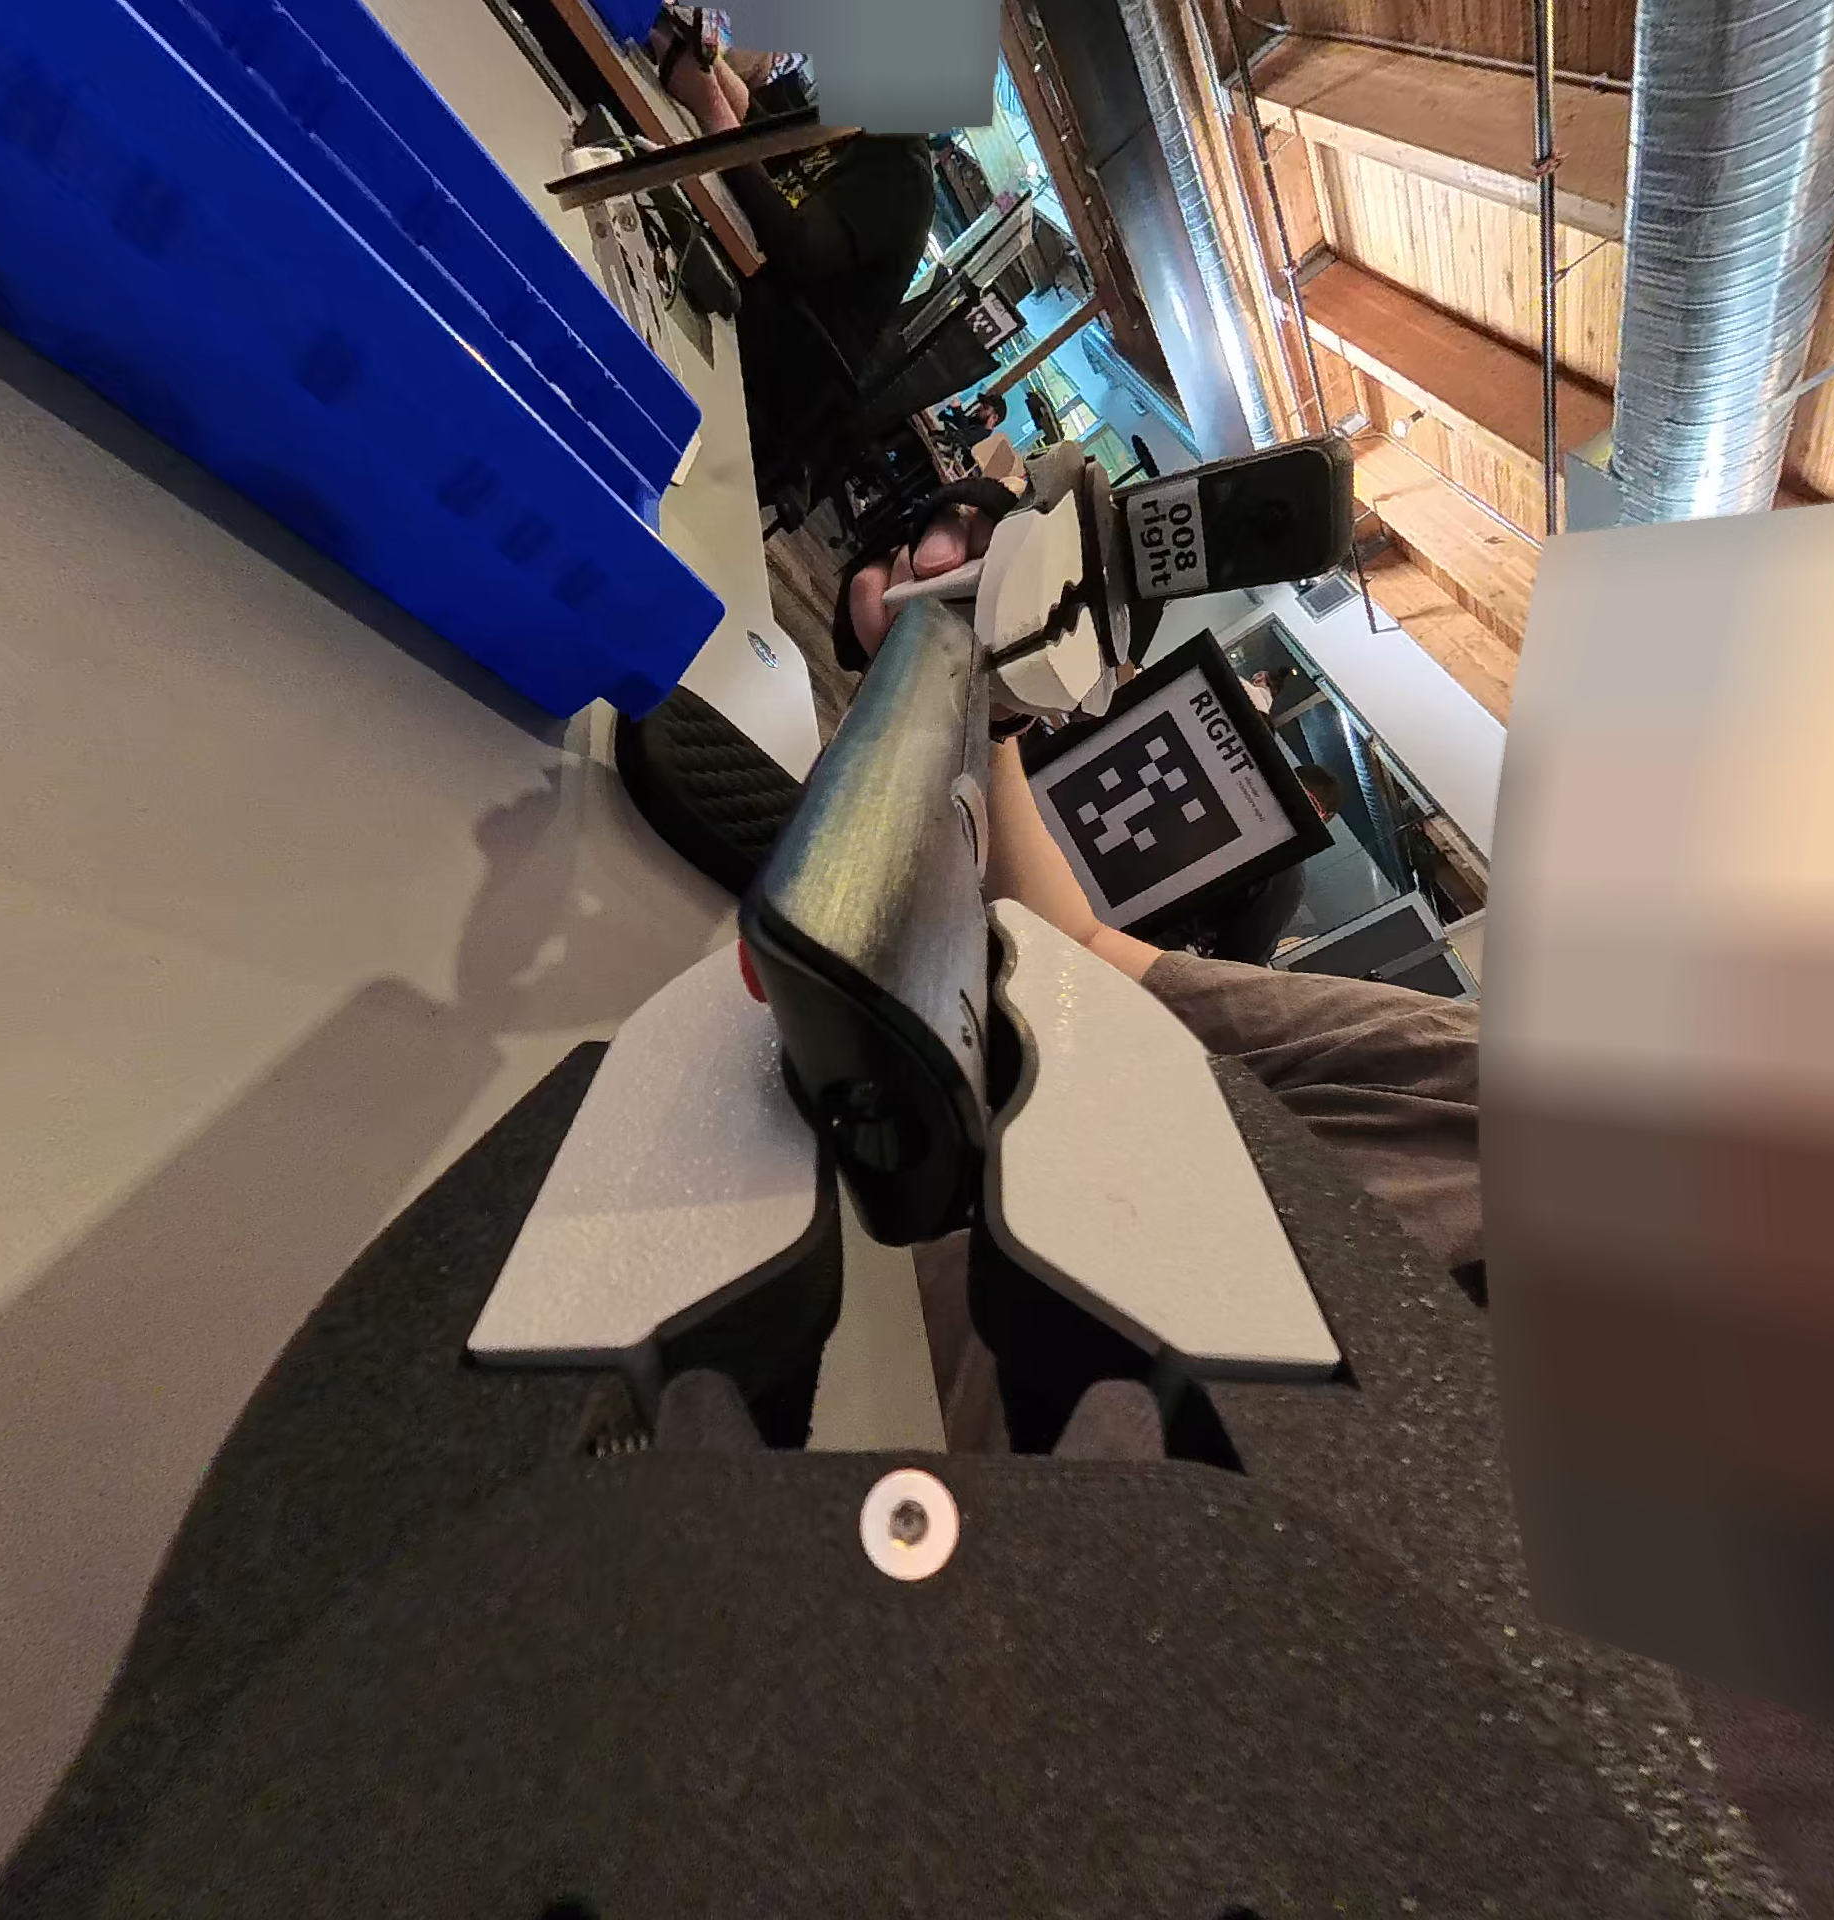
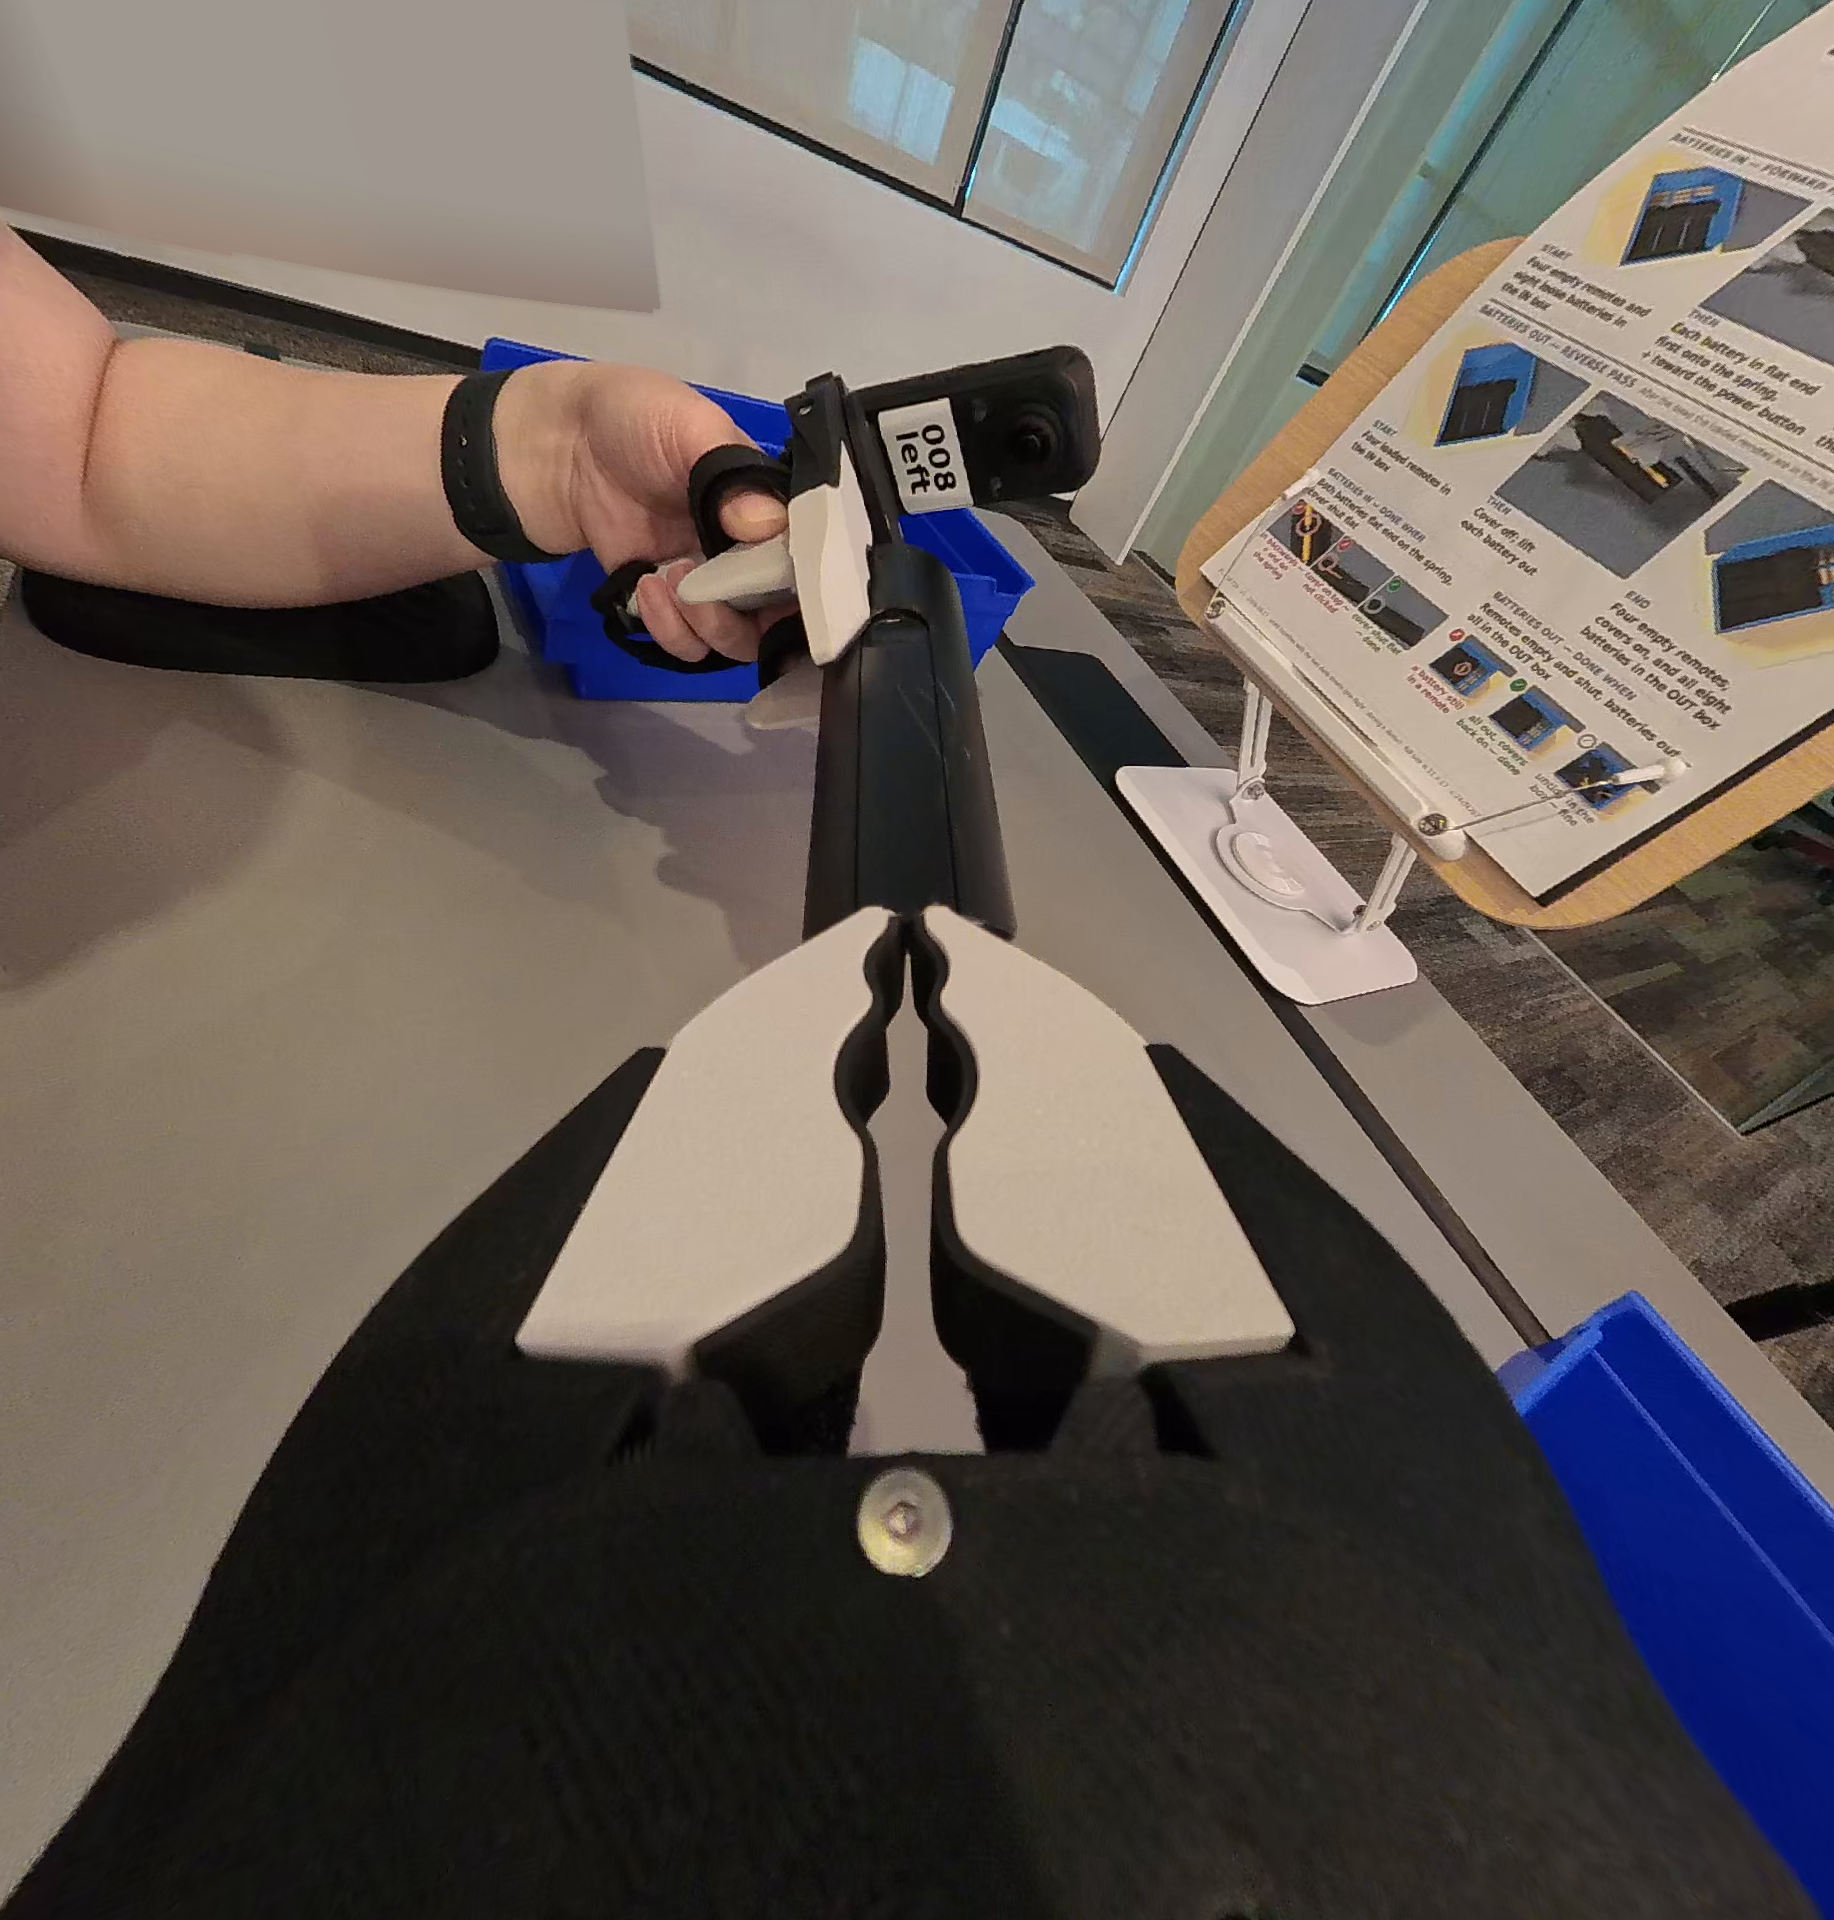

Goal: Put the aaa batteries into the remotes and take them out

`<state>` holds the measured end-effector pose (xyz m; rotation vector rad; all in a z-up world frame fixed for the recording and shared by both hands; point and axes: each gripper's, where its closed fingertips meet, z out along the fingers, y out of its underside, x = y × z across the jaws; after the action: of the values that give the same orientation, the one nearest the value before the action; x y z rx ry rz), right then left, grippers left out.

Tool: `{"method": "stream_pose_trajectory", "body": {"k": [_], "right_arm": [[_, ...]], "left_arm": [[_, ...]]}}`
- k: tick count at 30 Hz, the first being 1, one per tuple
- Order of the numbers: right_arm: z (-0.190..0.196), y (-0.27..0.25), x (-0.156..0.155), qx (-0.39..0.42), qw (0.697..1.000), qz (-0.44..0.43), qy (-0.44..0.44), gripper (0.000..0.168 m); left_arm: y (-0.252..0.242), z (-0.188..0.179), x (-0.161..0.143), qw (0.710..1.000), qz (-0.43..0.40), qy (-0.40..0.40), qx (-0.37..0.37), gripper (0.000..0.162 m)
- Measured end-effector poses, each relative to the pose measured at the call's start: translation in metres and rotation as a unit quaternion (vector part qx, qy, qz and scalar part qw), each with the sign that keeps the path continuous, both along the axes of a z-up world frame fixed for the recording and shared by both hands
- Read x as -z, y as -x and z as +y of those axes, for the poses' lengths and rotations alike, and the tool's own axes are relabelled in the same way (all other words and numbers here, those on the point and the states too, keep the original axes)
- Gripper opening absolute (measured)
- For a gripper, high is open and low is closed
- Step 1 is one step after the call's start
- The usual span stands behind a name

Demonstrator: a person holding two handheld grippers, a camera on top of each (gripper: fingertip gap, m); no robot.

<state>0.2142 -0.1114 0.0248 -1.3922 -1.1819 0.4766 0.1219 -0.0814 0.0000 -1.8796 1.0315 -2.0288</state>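
Observation:
My left gripper [image 1: 871, 966] is shut on one end of a long black remote [image 1: 882, 810] with a glossy face and a red button, and holds it in the air above the grey table [image 2: 269, 935]. The right wrist view shows the same remote [image 2: 902, 769] reaching from the left gripper [image 2: 871, 603] to my right gripper [image 2: 908, 920]. The right fingers are together, with their tips at the remote's near end. The left wrist view shows the right gripper [image 1: 1006, 649] with its tips at the remote's far end. I cannot tell whether they nip a thin edge. No batteries are in view.
A blue bin [image 2: 954, 582] stands behind the left hand, and it also shows in the left wrist view [image 1: 321, 343]. Another blue bin [image 2: 1723, 1558] is at the near right. An instruction board [image 2: 1567, 520] on a white stand [image 2: 1266, 894] sits at the table's right edge. A black pad [image 2: 258, 623] lies under the forearm.

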Motion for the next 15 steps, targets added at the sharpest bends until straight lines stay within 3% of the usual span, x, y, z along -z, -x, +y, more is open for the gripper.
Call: {"method": "stream_pose_trajectory", "body": {"k": [15], "right_arm": [[-0.0011,0.0007,0.0056,0.009,1.0,-0.023,0.006,0.001]], "left_arm": [[-0.0024,-0.0033,0.0029,1.0,0.003,-0.018,0.005,0.024]]}}
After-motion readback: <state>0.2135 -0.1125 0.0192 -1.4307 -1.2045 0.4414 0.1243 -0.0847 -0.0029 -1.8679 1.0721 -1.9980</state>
